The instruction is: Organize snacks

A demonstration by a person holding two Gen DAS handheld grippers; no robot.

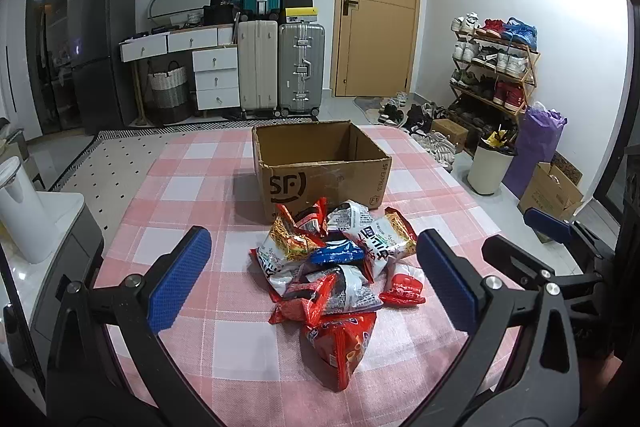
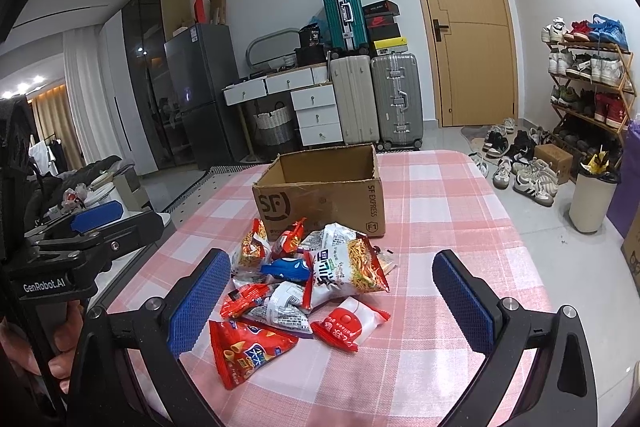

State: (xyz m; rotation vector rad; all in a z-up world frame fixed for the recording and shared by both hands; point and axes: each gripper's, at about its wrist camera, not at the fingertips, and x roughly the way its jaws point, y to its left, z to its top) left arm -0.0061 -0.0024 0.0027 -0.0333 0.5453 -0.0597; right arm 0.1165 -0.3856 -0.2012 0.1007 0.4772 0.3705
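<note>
A heap of snack packets (image 1: 336, 263) (image 2: 304, 279) lies on the pink checked tablecloth (image 1: 192, 187) (image 2: 440, 195), just in front of an open cardboard box (image 1: 320, 163) (image 2: 324, 191) printed with SF. A red chip bag (image 1: 344, 347) (image 2: 244, 351) is nearest me, and a small blue packet (image 1: 336, 253) (image 2: 286, 269) sits in the middle of the heap. My left gripper (image 1: 316, 279) hovers open above the near side of the heap. My right gripper (image 2: 332, 303) is open too, beside it on the right. Neither holds anything.
The right gripper's blue pad (image 1: 548, 221) shows at the left view's right edge; the left gripper (image 2: 96, 217) and a hand (image 2: 64, 339) show at the right view's left. A white appliance (image 1: 20, 211) stands left of the table. Suitcases (image 1: 280, 67), a shoe rack (image 1: 492, 67) and a bin (image 1: 488, 167) stand beyond.
</note>
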